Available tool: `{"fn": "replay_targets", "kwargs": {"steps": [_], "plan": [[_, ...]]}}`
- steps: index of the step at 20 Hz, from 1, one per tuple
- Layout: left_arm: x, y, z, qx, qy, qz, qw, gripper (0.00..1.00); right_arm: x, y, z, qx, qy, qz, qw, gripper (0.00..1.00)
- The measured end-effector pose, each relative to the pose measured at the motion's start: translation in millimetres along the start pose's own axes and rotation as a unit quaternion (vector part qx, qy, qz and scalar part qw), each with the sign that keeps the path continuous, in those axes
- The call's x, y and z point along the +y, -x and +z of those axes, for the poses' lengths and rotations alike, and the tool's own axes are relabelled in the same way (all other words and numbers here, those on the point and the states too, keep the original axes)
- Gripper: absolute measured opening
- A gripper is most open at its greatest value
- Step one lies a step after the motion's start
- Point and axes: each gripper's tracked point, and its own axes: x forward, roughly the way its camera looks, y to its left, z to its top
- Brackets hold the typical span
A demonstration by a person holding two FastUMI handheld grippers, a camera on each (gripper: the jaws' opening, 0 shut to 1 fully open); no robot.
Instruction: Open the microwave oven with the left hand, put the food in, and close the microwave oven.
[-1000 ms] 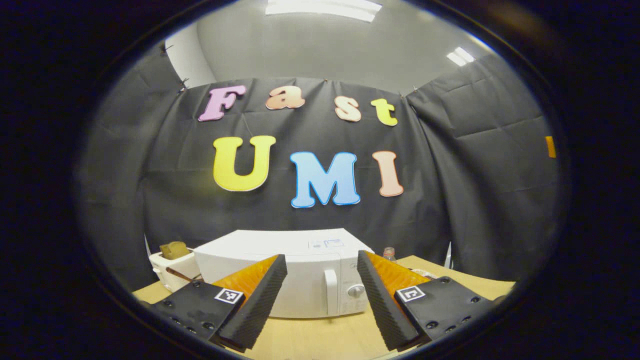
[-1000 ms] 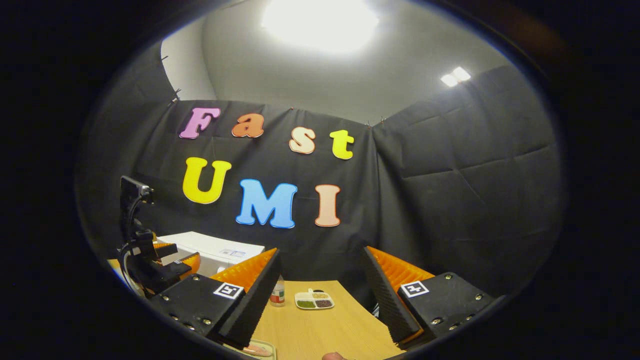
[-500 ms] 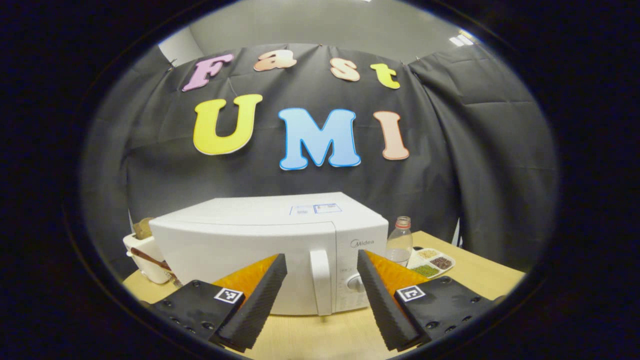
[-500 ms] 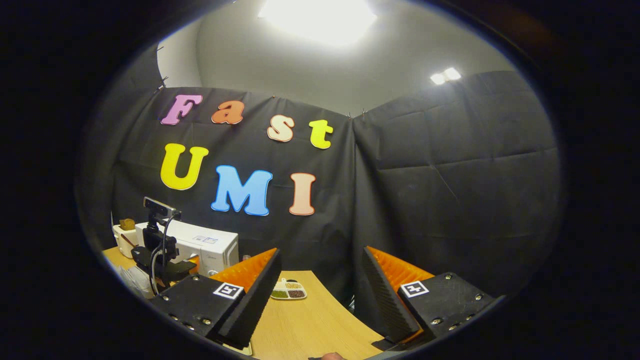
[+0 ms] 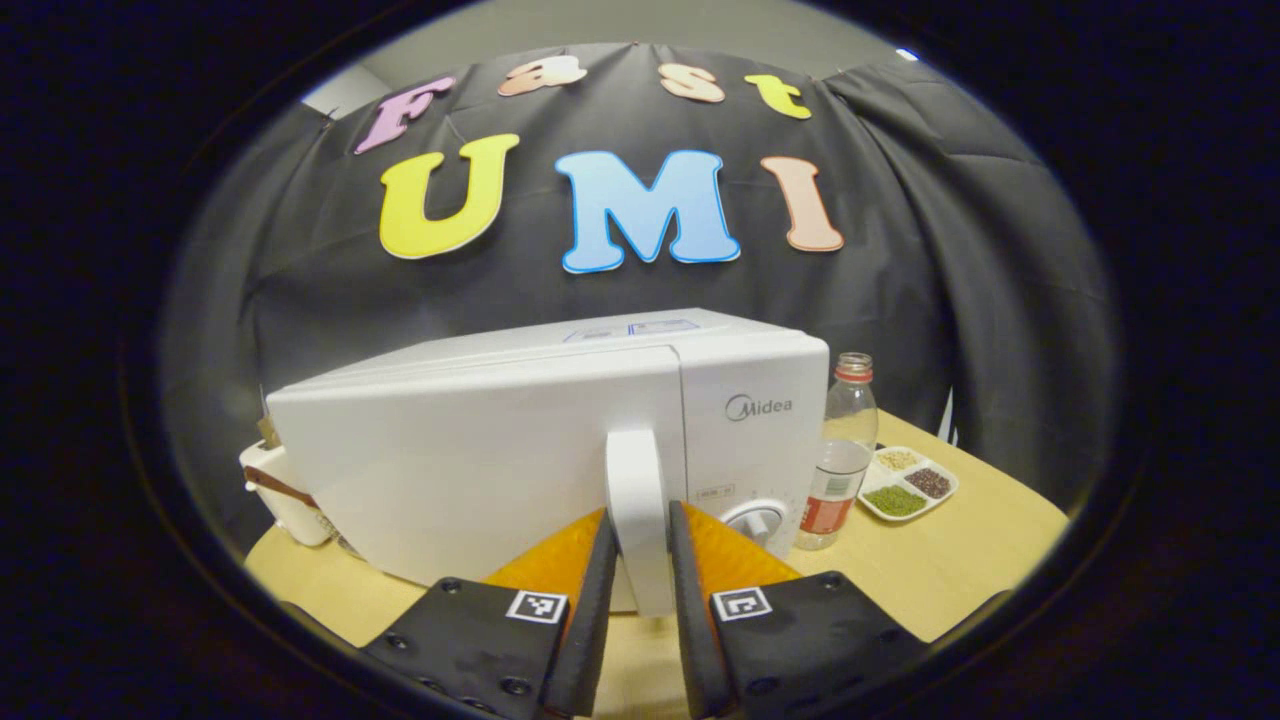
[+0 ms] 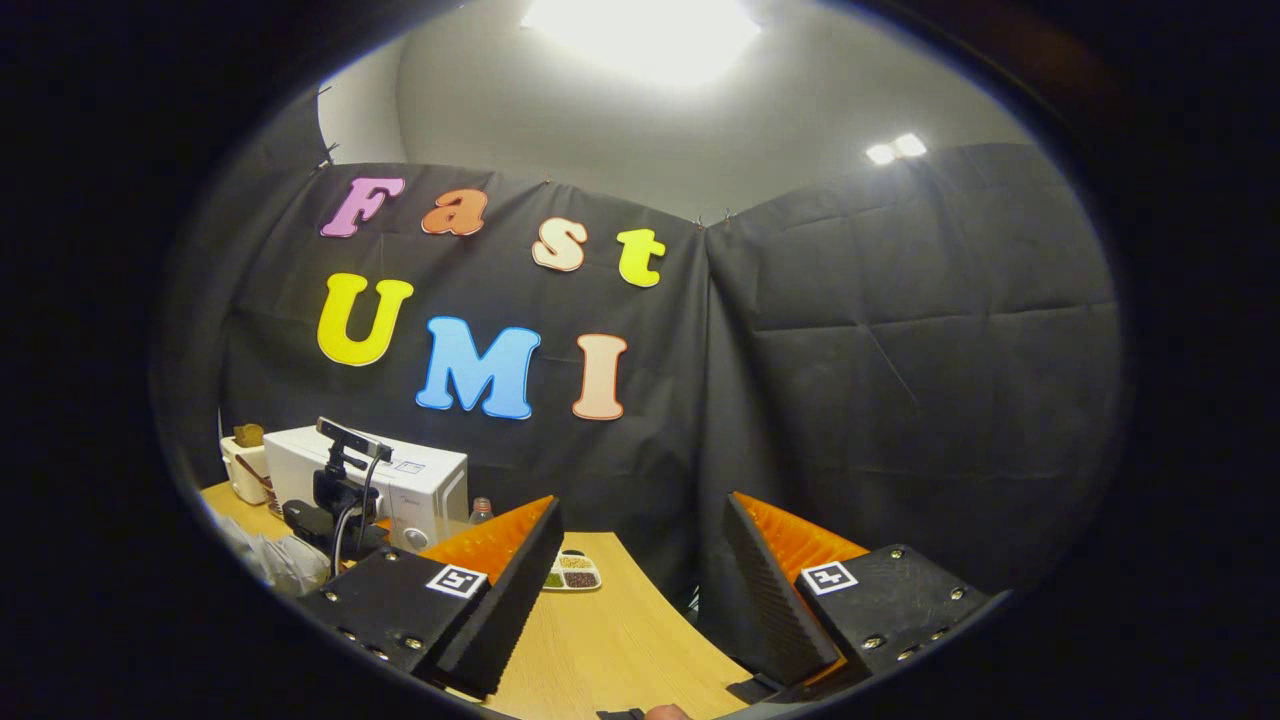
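Microwave oven (image 5: 500,460): white, door closed, standing on the wooden table (image 5: 960,560) in front of the black cloth wall. Its vertical door handle (image 5: 637,520) sits right in front of my left gripper view.

Left gripper (image 5: 637,590): I have it closed down on the handle, one finger pressed to each side.

Right gripper (image 6: 640,590): I hold it spread wide with nothing between the fingers, hovering over the table edge, well apart from the oven. From its view I see the microwave far off to the left, with my left gripper and its camera mount in front of it.

Beside the oven, control-panel side: a clear plastic bottle (image 5: 845,450) with a red label, touching or nearly touching the casing; then a small divided dish (image 5: 908,482) of grains.

Far side of the oven: a white toaster-like appliance (image 5: 275,490), partly hidden.
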Motion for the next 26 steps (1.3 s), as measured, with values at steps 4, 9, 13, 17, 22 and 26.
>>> {"fn": "replay_targets", "kwargs": {"steps": [4,9,13,17,22,26], "plan": [[-2.1,0.1,-3.5,0.015,0.016,0.001,1.000,0.33,5.1,-2.2,-0.4,0.000,0.004,0.010,1.000,0.98],[0.1,1.8,-3.8,0.035,0.018,-0.006,0.999,0.17,10.5,-1.0,3.8,-0.008,-0.005,0.026,1.000,0.98],[0.0,23.7,-16.0,0.060,0.037,-0.006,0.997,0.14,14.9,-2.2,10.3,-0.022,-0.004,0.038,0.999,0.98],[11.4,68.9,-20.6,0.034,0.039,-0.022,0.998,0.11,34.6,-5.7,9.1,-0.022,-0.024,0.066,0.997,0.98],[31.6,119.0,-34.6,0.046,0.048,-0.036,0.997,0.17,79.3,-10.1,9.6,-0.025,-0.036,0.125,0.991,0.98],[64.1,167.0,-52.1,0.056,0.060,-0.020,0.996,0.23,123.1,-6.7,8.6,-0.021,-0.049,0.181,0.982,0.99]]}}
